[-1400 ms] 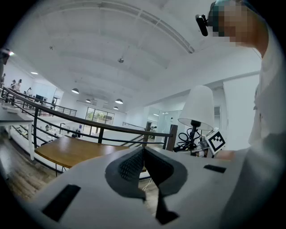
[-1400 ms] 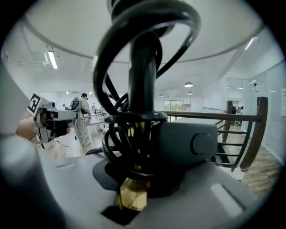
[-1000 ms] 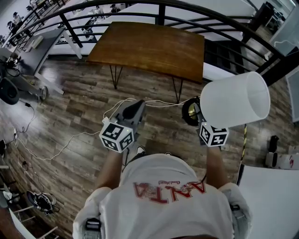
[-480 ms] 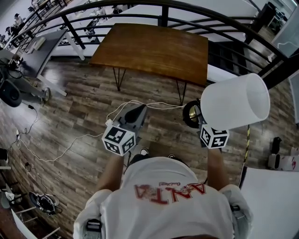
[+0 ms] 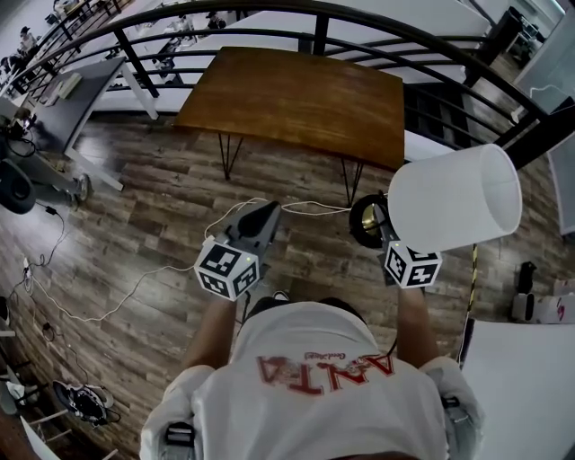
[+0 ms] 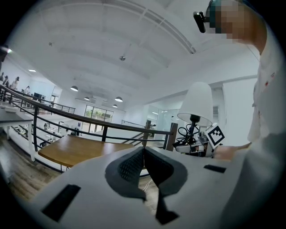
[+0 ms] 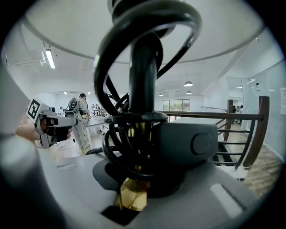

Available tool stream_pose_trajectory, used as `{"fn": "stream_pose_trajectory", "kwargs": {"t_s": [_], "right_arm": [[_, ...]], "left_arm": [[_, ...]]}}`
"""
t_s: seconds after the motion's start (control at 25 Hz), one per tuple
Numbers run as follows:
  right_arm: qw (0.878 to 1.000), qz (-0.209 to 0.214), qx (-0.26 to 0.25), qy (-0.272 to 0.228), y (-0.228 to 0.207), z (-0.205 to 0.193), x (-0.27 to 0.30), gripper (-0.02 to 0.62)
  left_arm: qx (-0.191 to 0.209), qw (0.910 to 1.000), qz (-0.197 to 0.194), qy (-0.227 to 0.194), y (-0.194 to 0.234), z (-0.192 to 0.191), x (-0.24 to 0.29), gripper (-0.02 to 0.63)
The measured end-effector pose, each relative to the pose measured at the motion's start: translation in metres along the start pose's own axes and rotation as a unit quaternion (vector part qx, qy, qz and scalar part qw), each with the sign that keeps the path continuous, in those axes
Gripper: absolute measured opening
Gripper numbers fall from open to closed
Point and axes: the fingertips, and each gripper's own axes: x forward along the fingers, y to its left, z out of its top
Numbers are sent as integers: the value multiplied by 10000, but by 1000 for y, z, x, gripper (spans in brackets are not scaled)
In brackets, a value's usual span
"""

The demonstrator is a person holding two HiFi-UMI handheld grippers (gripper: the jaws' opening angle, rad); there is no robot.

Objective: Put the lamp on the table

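Note:
The lamp hangs tilted in the air, its white shade (image 5: 454, 198) to the right and its dark round base (image 5: 367, 220) to the left. My right gripper (image 5: 386, 235) is shut on the lamp's black stem (image 7: 142, 76), where the black cord is coiled above a gold fitting (image 7: 133, 194). The brown wooden table (image 5: 296, 94) stands ahead on hairpin legs, apart from both grippers. My left gripper (image 5: 266, 216) is shut and empty, level with the right one. From the left gripper view the lamp (image 6: 196, 103) shows to the right, the table (image 6: 76, 150) ahead beyond the jaws.
A black railing (image 5: 314, 13) curves behind the table. A white cable (image 5: 135, 278) trails over the wood floor to the left. A grey desk (image 5: 54, 99) stands far left, a white surface (image 5: 521, 377) at the lower right, and dark stairs (image 5: 440, 108) right of the table.
The table has slid slightly lower and nearer in the head view. Both grippers keep their pose, and the lamp stays in the right gripper.

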Motion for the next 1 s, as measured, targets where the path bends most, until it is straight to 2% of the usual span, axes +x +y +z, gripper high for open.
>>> {"fn": "stream_pose_trajectory", "kwargs": {"t_s": [0.12,0.44,0.72,1.0], "right_arm": [[9999,112,2,-15,22,6,10,84],[9987,496,-106,-4,68,18,43,83],[9982,582,-132,-41,75,28,72,83],[9983,578,-81,-59,53,40,110,83]], "left_arm": [[85,9999,60,32,15,0,-12,9],[-10,9995,325,-40,53,0,-39,9],[-90,9989,461,-9,81,-1,-41,9],[-69,9990,432,27,107,11,-3,9]]}}
